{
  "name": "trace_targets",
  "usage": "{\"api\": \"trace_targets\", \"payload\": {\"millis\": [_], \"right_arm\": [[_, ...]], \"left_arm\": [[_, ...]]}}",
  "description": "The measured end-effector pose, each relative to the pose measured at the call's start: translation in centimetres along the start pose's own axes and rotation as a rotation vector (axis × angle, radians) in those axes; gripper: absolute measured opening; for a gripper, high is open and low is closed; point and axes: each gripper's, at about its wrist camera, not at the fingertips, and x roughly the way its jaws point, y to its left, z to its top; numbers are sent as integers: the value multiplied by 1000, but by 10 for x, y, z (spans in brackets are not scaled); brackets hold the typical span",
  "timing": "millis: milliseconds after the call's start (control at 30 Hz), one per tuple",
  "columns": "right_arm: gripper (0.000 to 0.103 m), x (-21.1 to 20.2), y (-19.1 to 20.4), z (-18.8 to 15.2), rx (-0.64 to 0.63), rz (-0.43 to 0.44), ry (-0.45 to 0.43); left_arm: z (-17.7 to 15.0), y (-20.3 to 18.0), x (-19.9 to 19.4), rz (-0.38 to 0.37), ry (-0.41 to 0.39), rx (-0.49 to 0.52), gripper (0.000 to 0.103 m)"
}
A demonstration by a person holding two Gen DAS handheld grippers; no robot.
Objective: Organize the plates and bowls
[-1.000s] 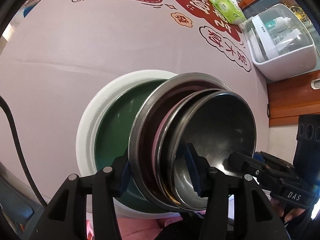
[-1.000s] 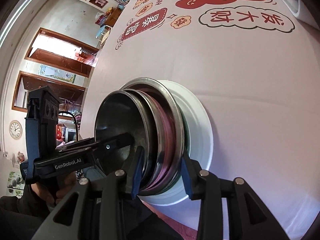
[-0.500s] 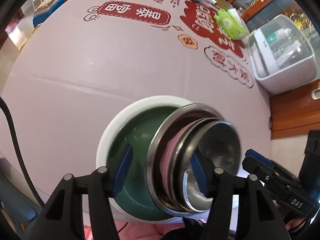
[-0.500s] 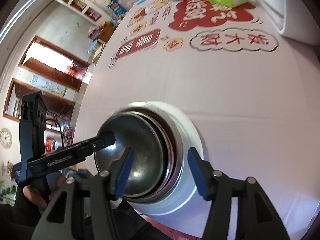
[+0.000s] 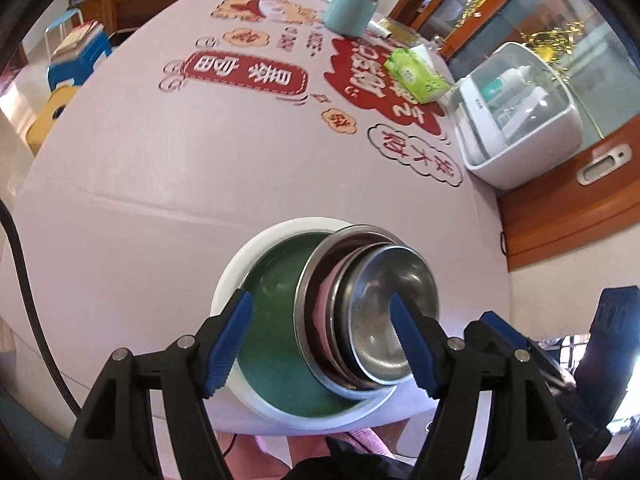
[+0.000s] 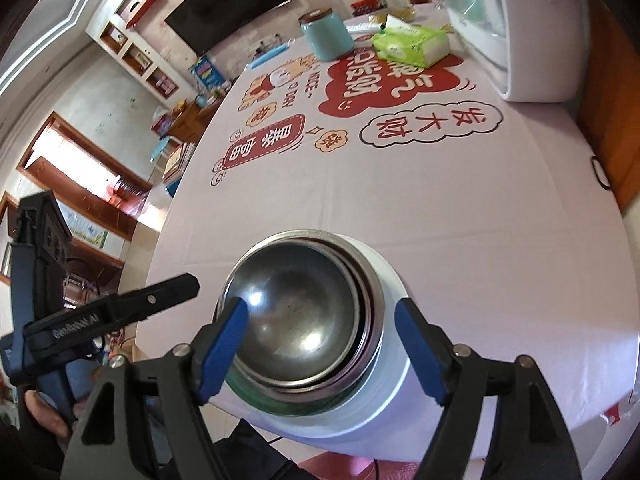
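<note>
A white plate (image 5: 228, 292) with a green inside lies near the table's front edge. On it sit nested steel bowls, a pink bowl (image 5: 320, 308) among them and a small steel bowl (image 5: 384, 292) on top. My left gripper (image 5: 320, 332) hangs above the stack, its jaws opening, pads off the rims. My right gripper (image 6: 322, 320) also hovers over the top steel bowl (image 6: 296, 308) and the white plate (image 6: 360, 420), its jaws opening and touching nothing. Each wrist view shows the other gripper: the left gripper (image 6: 160, 292) and the right gripper (image 5: 504, 332).
At the far side of the printed pink tablecloth stand a teal canister (image 5: 352, 10), a green tissue pack (image 5: 416, 74) and a white box with a clear lid (image 5: 520, 116). A wooden cabinet runs along the right. A blue stool (image 5: 76, 56) stands beyond the table's left.
Both grippers let go of the bowl rims, spread their jaws and rose away from the stack, which now looks smaller. The stack stays on the white plate.
</note>
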Motion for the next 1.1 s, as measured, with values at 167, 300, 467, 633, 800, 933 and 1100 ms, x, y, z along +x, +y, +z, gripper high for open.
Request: {"api": "trace_targets", "payload": {"millis": [167, 300, 467, 633, 800, 933, 1100], "right_arm": [[79, -22, 20, -19, -33, -54, -66], [84, -44, 35, -32, -54, -99, -112], [88, -69, 53, -46, -84, -139, -156], [95, -84, 68, -59, -97, -177, -196], [96, -98, 79, -71, -111, -227, -273], [97, -107, 82, -77, -96, -234, -308], [103, -112, 85, -80, -87, -258, -330]], "left_arm": [[-10, -5, -26, 18, -57, 90, 74], [-21, -8, -50, -5, -77, 146, 81], [-38, -14, -75, 23, -132, 205, 85], [-53, -16, -95, 65, -218, 216, 87], [-70, -16, -111, 107, -303, 222, 88], [-72, -18, -118, 132, -345, 231, 89], [-77, -22, -123, 183, -394, 259, 95]]}}
